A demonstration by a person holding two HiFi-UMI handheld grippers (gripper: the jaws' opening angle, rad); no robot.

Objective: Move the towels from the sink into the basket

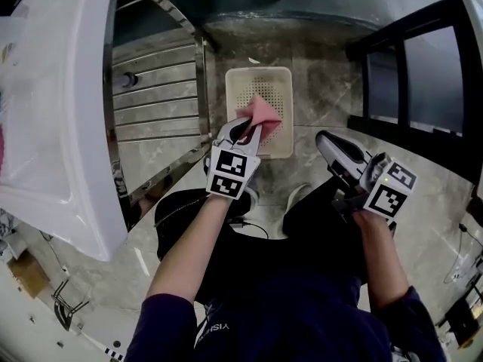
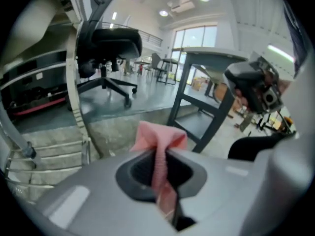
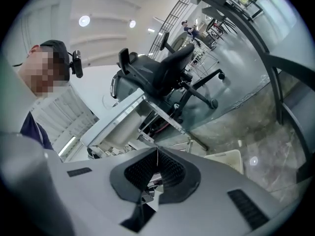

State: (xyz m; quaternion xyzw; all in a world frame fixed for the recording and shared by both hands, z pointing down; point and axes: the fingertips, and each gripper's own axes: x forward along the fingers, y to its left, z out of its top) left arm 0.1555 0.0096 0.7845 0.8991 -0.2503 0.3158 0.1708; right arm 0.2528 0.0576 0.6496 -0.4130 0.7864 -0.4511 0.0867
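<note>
Left tool (image 1: pixel 244 132) pinches the small pink cloth towel (image 1: pixel 262 115) seemingly over the cream perforated plastic basket (image 1: pixel 259 71), right tool (image 1: pixel 324 139) closed empty; releasing off-centre risks draping it over the rim.

Sink (image 1: pixel 64 127) cut off by left edge

A black office chair (image 2: pixel 109 44), metal rack (image 1: pixel 161 89) and black-framed table (image 2: pixel 183 96) stand on marbled floor (image 1: pixel 326 89).
</note>
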